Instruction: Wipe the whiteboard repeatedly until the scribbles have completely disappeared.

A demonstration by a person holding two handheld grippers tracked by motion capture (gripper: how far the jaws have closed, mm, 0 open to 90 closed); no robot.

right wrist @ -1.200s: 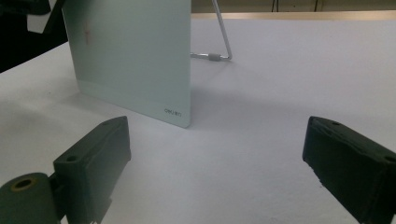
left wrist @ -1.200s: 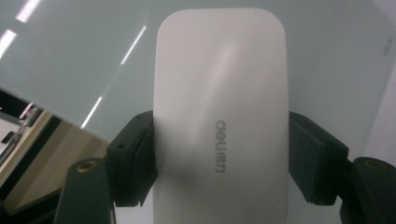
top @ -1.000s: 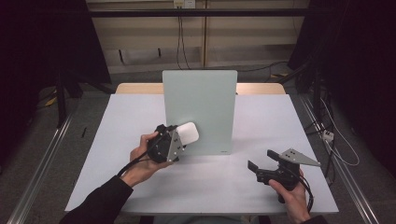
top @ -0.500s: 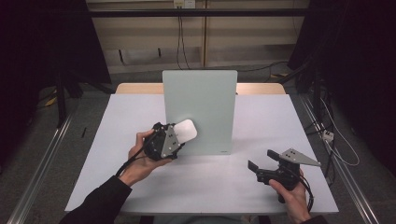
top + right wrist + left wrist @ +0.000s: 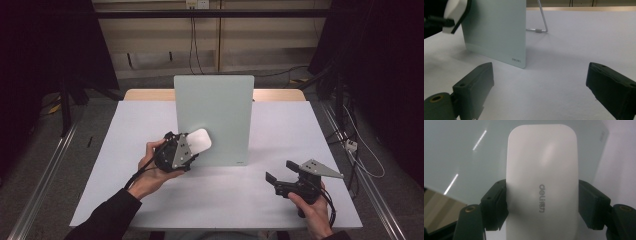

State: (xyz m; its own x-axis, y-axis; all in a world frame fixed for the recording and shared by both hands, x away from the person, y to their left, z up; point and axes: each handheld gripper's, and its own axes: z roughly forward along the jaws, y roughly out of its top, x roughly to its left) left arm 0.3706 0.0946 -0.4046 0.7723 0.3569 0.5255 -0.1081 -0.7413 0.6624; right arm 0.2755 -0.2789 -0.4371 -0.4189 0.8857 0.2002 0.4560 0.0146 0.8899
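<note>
A pale green glass board [image 5: 220, 115] stands upright at the middle of the white table [image 5: 300, 130]. My left gripper [image 5: 192, 145] is shut on a white block-shaped eraser [image 5: 200, 139] and holds it against the board's lower left face. In the left gripper view the two jaws clamp the eraser [image 5: 541, 170] by its sides, the board's surface close behind it. My right gripper [image 5: 280, 171] rests low near the table's front right, open, nothing between its fingers [image 5: 474, 82]. From there the board [image 5: 496, 30] and the held eraser [image 5: 452, 10] lie ahead to the left.
A wire stand [image 5: 542, 22] props the board from behind. The white tabletop stretches bare to the right of the board and along the front edge. Dark curtains and floor rails flank the table.
</note>
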